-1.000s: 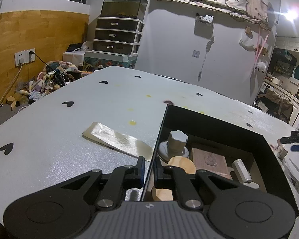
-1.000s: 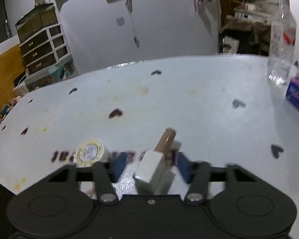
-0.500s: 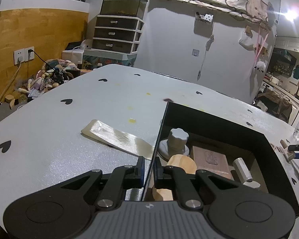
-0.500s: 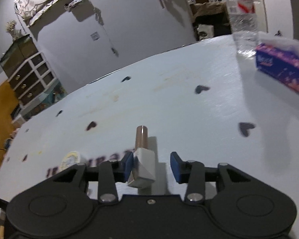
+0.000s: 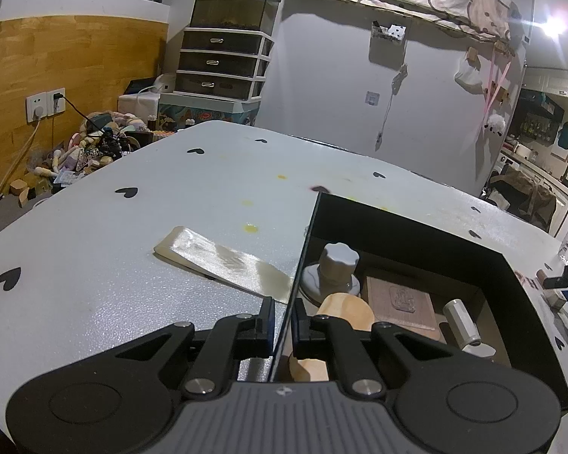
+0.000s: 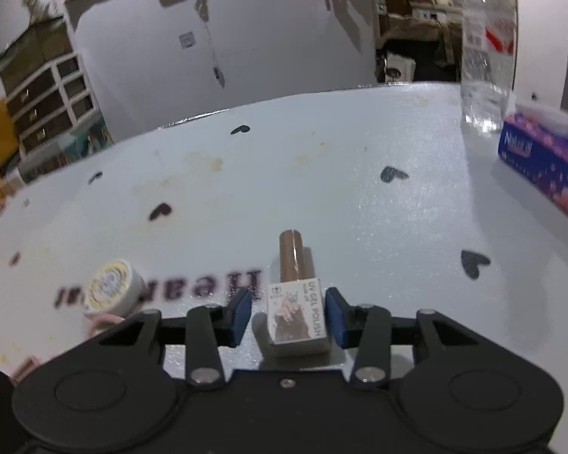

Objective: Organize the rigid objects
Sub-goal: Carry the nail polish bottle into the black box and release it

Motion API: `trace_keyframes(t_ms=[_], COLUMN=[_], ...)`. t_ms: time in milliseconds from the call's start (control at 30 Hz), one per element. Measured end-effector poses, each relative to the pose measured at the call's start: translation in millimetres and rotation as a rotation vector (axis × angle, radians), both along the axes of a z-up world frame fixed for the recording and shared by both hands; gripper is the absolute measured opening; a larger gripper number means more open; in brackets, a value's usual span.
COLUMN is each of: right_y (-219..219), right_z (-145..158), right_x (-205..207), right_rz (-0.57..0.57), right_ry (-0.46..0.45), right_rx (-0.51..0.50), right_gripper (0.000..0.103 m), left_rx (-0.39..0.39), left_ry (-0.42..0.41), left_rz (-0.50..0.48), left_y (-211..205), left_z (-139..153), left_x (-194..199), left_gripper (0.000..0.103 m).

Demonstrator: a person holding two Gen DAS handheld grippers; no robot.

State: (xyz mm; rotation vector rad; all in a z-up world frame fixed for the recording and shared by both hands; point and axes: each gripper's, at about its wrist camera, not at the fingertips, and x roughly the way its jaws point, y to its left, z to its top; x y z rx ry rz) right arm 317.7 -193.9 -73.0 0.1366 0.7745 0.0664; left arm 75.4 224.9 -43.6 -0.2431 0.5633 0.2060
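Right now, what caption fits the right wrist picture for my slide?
The right gripper straddles a gel polish bottle lying on the heart-dotted table.

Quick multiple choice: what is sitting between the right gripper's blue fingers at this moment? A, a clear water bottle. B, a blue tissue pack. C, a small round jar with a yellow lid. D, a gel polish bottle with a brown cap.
D: the right wrist view shows the gel polish bottle lying on the table between the right gripper's blue fingers, with a gap still visible on each side.
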Motion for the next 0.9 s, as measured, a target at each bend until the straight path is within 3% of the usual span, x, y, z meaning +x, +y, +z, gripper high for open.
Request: trace_keyframes(t_ms=[267, 600, 733, 900], right_y=[16.3, 94.4, 132.7, 183.8], right_z=[16.3, 77.9, 87.7, 81.5], right_x=[-22.2, -86.5, -104.3, -119.6], right_rz=[0.155, 0.616, 0.838, 1.049], right_ry=[-0.049, -0.174, -0.087, 0.062], right_rx=[-0.005, 0.151, 0.261, 0.281], right_gripper=[0.032, 0.032, 0.032, 0.032], left_rx=[-0.001, 0.000, 0.000, -0.002], left_ry=[-0.001, 0.001, 0.001, 0.001], left_rz=[-0.001, 0.000, 0.000, -0.003], left_y=[0.3, 0.0, 0.0, 0.3], left_z=[-0.2, 0.2, 0.5, -0.1], left_x=[-0.1, 0.2, 0.4, 1.0], left_gripper=[0.009, 0.009, 0.009, 0.009])
